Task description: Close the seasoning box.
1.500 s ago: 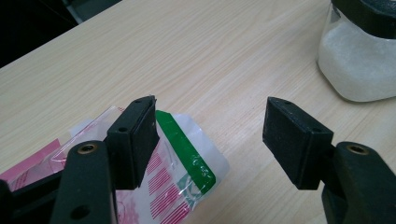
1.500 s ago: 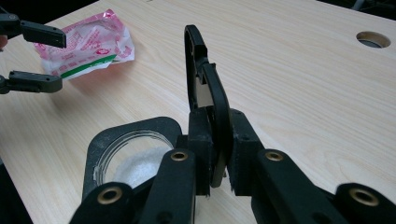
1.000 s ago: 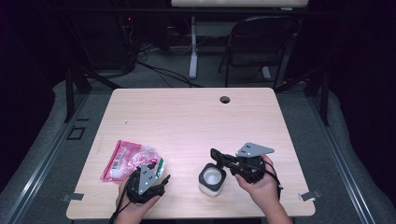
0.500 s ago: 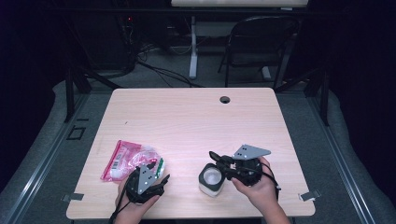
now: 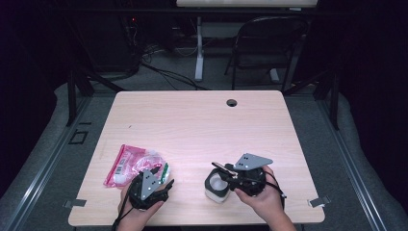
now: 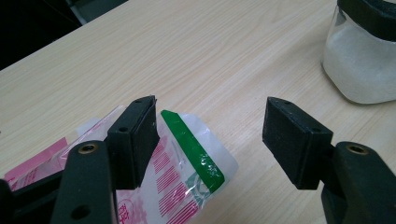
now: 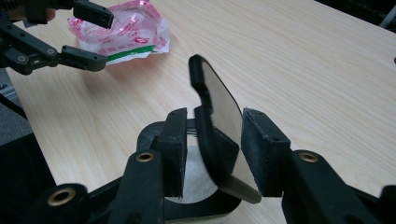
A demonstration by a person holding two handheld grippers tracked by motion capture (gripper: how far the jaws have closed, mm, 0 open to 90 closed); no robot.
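- Right gripper [image 5: 221, 169] — nearest the person's edge of the table [image 5: 202, 125], directly over the jar [image 5: 216, 185]. Its jaws have just been opening and now stand at a middling width. The jar's hinged lid [image 7: 219, 112] stands upright between them, with a gap visible on either side, so the pads appear to have let it go.
- Jar — a squat clear vessel holding a white powder, standing on the table near the front edge. In the right gripper view the black collar of its mouth [image 7: 154, 135] lies uncovered below the raised lid.
- Left gripper [image 5: 163, 175] — to the left of the jar, well apart from it. Its jaws are spread wide and hold nothing. In the left gripper view one pad [image 6: 135, 135] hangs over the packet's corner and the other over bare wood.
- Packet [image 5: 130, 163] — a pink-and-white printed pouch with a green strip, lying flat left of the jar, just beyond the left gripper.
- Cable hole [image 5: 232, 102] — far beyond the jar, near the table's back edge; a chair [image 5: 269, 43] stands behind it.
- Progress, as judged: the jar is opened and its lid released. The packet lies ungrasped, so picking it up and bringing it to the jar would seem to remain.
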